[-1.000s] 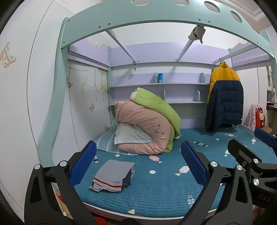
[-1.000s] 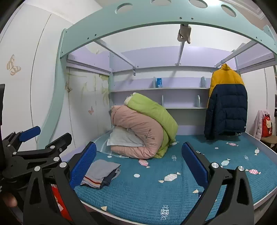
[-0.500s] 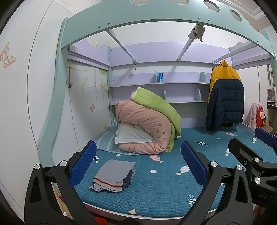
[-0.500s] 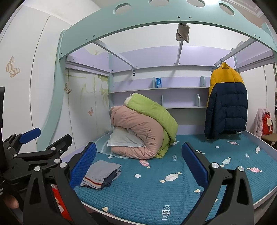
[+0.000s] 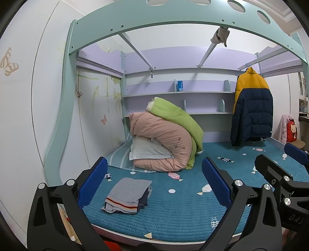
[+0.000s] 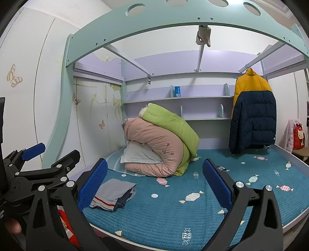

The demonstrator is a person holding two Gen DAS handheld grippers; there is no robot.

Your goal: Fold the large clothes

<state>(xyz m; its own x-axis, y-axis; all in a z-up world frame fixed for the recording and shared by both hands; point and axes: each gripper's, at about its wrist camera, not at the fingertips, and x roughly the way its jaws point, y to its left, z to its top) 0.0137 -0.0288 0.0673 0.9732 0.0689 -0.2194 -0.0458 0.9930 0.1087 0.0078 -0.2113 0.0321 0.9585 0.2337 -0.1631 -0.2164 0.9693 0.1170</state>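
A yellow and navy puffer jacket (image 5: 252,108) hangs on a rail at the back right of the bed; it also shows in the right wrist view (image 6: 253,114). A folded stack of grey clothes (image 5: 127,195) lies near the bed's front left edge, also in the right wrist view (image 6: 113,194). My left gripper (image 5: 154,181) is open and empty, held off the front edge of the bed. My right gripper (image 6: 154,181) is open and empty beside it. Each gripper shows at the edge of the other's view.
A teal patterned mattress (image 5: 193,210) fills the lower bunk. Rolled pink and green quilts with a white pillow (image 5: 166,141) sit at the back left. Purple shelves (image 5: 179,94) line the back wall. A mint bunk frame arches overhead (image 5: 173,13). A pink coat and red bag (image 5: 287,131) hang far right.
Both cameras have drifted very slightly; the scene on the bed has not changed and both grippers stay open.
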